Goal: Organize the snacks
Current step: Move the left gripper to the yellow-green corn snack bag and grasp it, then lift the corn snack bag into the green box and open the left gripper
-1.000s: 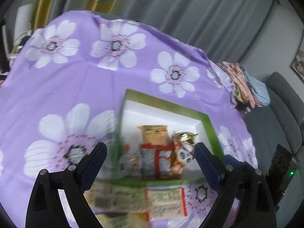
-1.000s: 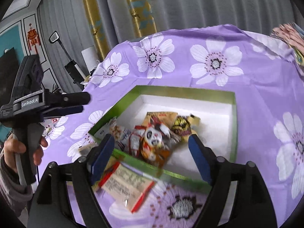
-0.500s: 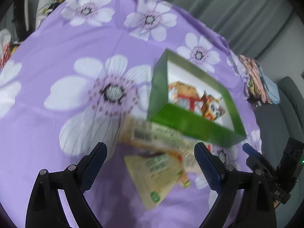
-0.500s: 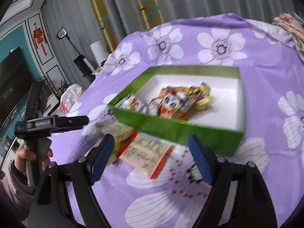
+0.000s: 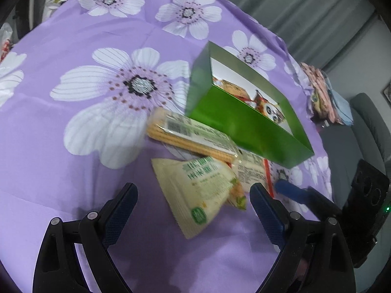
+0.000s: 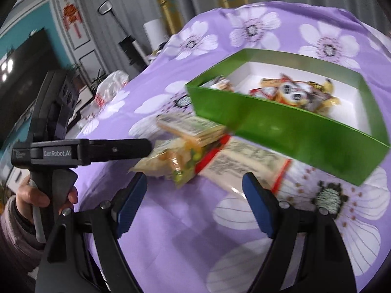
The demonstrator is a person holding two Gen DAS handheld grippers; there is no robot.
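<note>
Two open grippers hovered over loose snacks beside a green box on a purple flowered cloth.

The left gripper stood wide and empty, a cream pouch just ahead between its fingers. The right gripper was also wide and empty. A cracker pack and a red-edged packet lay touching the pouch, just beside the box wall. More snacks lay inside the box.
</note>
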